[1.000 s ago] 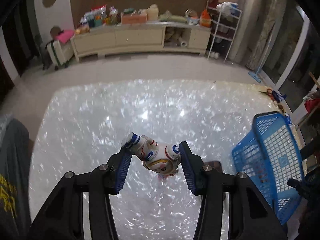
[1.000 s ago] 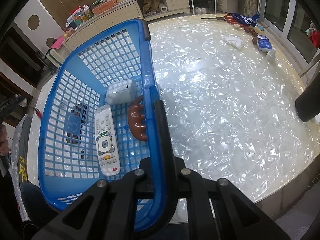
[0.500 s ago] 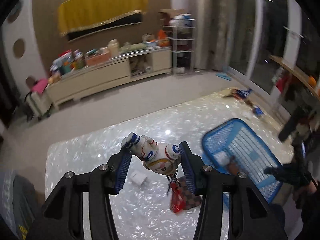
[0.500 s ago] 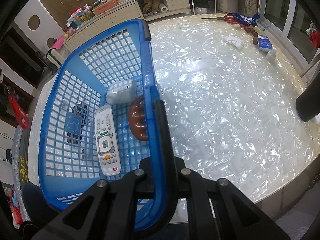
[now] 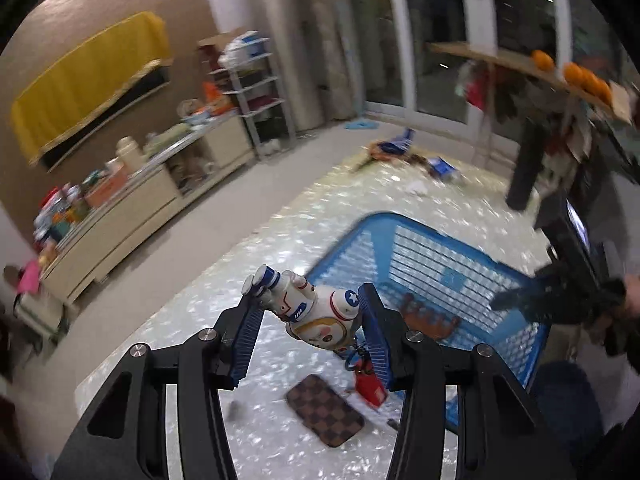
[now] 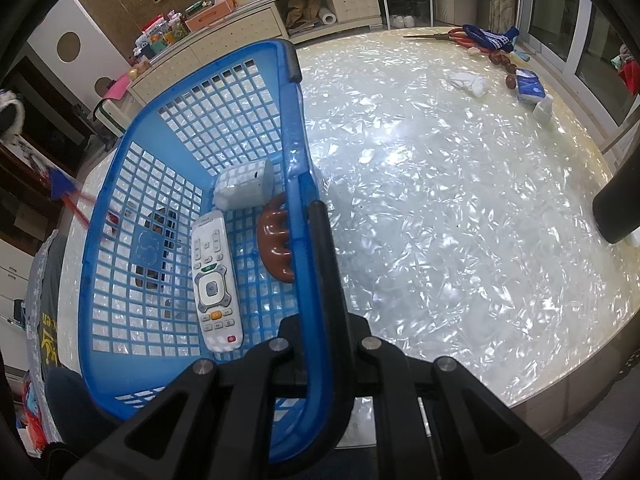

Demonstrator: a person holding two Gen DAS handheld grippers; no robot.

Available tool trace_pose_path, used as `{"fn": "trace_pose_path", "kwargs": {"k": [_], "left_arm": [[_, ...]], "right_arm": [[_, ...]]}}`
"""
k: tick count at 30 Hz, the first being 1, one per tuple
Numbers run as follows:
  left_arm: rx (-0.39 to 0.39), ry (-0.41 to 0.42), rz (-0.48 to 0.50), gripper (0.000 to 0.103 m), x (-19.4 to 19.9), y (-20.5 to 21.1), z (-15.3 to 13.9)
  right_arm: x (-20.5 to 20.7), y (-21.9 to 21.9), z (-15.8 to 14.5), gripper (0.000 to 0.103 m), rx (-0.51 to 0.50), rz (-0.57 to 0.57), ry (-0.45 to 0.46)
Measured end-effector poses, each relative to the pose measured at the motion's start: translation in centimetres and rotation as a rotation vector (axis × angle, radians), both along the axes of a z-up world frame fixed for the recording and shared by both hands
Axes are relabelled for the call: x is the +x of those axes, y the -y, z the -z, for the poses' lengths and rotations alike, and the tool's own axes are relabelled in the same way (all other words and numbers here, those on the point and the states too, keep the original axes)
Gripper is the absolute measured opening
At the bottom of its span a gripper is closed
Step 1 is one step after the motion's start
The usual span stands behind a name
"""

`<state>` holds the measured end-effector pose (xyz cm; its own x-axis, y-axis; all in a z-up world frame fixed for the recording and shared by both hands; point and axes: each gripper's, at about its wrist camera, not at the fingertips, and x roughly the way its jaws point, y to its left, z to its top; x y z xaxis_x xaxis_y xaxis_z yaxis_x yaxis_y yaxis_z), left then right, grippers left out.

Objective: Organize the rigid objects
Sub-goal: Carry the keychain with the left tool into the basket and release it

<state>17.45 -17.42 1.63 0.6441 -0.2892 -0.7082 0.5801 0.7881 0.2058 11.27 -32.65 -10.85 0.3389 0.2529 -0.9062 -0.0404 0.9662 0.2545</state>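
My left gripper (image 5: 310, 296) is shut on a white astronaut figurine (image 5: 316, 312), its blue pads pressing on head and feet; a red tag (image 5: 370, 386) dangles beneath it. It hangs above the table just left of the blue lattice basket (image 5: 384, 216). My right gripper (image 6: 314, 216) is shut on the basket's (image 6: 295, 128) right rim. Inside the basket lie a white remote (image 6: 214, 280), a white box (image 6: 244, 186) and a brown hair claw (image 6: 276, 248). A brown checkered case (image 5: 324, 410) lies on the table below the figurine.
The pearly table (image 6: 440, 200) stretches right of the basket. Along its far edge lie red scissors (image 6: 460, 34), a blue sock (image 6: 490, 38), a white cloth (image 6: 466, 80) and a tissue pack (image 6: 530, 86). A black pole (image 6: 618, 204) stands at the right edge.
My left gripper has swung right and rolled, carrying the astronaut from over the bare table to beside the basket. The right gripper and basket have stayed still.
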Motion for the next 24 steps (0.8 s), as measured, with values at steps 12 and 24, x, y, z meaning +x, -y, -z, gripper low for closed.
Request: {"fn": "trace_pose_path", "kwargs": {"k": [12, 24], "left_arm": [[0.072, -0.122, 0.168, 0.052, 0.3, 5.3, 8.1], [0.220, -0.237, 0.297, 0.052, 1.1, 9.2, 13.7]], "right_arm": [[0.0, 0.0, -0.1, 0.006, 0.003, -0.001, 0.001], [0.0, 0.1, 0.0, 0.006, 0.014, -0.002, 0.005]]}}
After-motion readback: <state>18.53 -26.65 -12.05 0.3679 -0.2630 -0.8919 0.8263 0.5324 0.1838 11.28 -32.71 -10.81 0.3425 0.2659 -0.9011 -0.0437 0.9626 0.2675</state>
